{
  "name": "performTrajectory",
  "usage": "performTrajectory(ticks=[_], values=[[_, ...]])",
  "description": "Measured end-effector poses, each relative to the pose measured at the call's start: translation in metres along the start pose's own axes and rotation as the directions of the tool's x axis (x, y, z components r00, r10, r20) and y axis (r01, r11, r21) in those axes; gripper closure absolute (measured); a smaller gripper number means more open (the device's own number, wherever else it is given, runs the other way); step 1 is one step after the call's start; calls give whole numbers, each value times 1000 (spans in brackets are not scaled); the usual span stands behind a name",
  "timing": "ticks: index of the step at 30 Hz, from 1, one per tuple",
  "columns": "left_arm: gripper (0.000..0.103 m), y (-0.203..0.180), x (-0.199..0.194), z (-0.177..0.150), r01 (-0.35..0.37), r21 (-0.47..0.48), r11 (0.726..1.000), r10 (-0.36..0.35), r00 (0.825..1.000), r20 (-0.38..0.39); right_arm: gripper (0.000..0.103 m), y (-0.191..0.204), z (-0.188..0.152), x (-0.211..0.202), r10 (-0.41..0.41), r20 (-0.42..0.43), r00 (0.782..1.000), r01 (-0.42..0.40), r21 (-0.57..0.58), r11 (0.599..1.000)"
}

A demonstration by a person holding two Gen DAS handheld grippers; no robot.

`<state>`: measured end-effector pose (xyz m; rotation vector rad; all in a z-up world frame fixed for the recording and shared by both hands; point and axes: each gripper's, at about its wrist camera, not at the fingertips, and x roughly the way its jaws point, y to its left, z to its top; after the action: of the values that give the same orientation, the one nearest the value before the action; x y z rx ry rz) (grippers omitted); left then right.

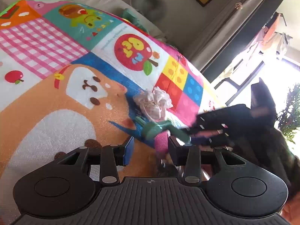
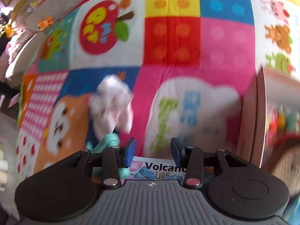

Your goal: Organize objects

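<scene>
A green toy (image 1: 159, 130) with a pink part (image 1: 161, 142) lies on the colourful play mat (image 1: 56, 86), just ahead of my left gripper (image 1: 151, 151), which is open with the pink part between its fingers. A crumpled pale cloth bundle (image 1: 152, 103) lies just beyond the toy. The other gripper's black body (image 1: 225, 123) reaches in from the right near the toy. In the right wrist view my right gripper (image 2: 152, 151) is open and empty above a "Volcano" box (image 2: 161, 168); the cloth bundle (image 2: 110, 101) and the green toy (image 2: 108, 142) sit at its left.
A cardboard box (image 2: 251, 116) stands at the right on the mat (image 2: 178, 37). A grey sofa (image 1: 112, 0) with toys borders the mat's far side. A bright window and plants (image 1: 288, 112) are at the right. The right wrist view is blurred.
</scene>
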<state>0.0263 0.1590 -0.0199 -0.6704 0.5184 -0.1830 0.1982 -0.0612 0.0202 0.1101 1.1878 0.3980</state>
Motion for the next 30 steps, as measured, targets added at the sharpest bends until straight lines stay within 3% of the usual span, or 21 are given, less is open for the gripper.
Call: performTrajectory(ticks=[3,5,6,8,9,10,12,14,15,16,18,19,21,22,23,27,30], values=[[60,1,1,1,-17,-9,1000,17,1000,-8,61,-4,-23,-20,91,-32,995,-90,32,995],[60,2,0,2,-28,-21,999,27,1000,-12,61,-4,-43,-48,101,53,993,-100,-23,995],[60,1,-1,3,-40,-18,999,40,999,-12,60,-4,-55,-65,90,121,989,-82,-71,994],[60,-5,-8,3,-69,10,998,69,997,-20,43,-7,-84,-98,61,241,969,-23,-159,987],[60,-9,-12,2,-72,26,997,73,997,-35,29,-10,-97,-110,50,284,957,3,-185,983],[60,-14,-16,1,-75,49,996,78,995,-59,22,-14,-110,-119,45,308,950,22,-208,978],[59,-31,-23,-3,-87,134,987,106,985,-140,22,-21,-130,-127,15,321,947,70,-252,965],[59,-53,-31,-14,-73,242,967,127,968,-215,22,-30,-147,-132,-61,374,926,175,-281,943],[59,-63,-36,-20,-58,284,957,130,962,-240,22,-33,-156,-134,-116,422,899,258,-298,919],[59,-72,-40,-28,-45,316,948,134,955,-264,22,-35,-167,-136,-183,485,855,363,-308,879],[59,-85,-42,-43,-45,347,937,159,939,-305,22,-42,-186,-136,-301,598,743,550,-291,783],[59,-88,-41,-49,-60,358,932,179,934,-310,21,-48,-191,-138,-327,613,719,582,-272,767],[59,-96,-35,-59,-108,407,907,239,928,-285,20,-73,-196,-151,-340,598,726,558,-223,799],[59,-100,-32,-62,-140,433,890,275,923,-269,20,-85,-200,-159,-355,597,719,558,-191,807],[59,-103,-30,-66,-158,455,876,298,920,-255,20,-96,-206,-165,-384,605,697,581,-163,797],[59,-109,-24,-71,-172,482,859,315,920,-233,18,-147,-241,-192,-526,632,569,714,-63,697],[59,-112,-23,-73,-156,466,871,291,928,-233,18,-186,-268,-218,-597,608,524,732,37,680]])
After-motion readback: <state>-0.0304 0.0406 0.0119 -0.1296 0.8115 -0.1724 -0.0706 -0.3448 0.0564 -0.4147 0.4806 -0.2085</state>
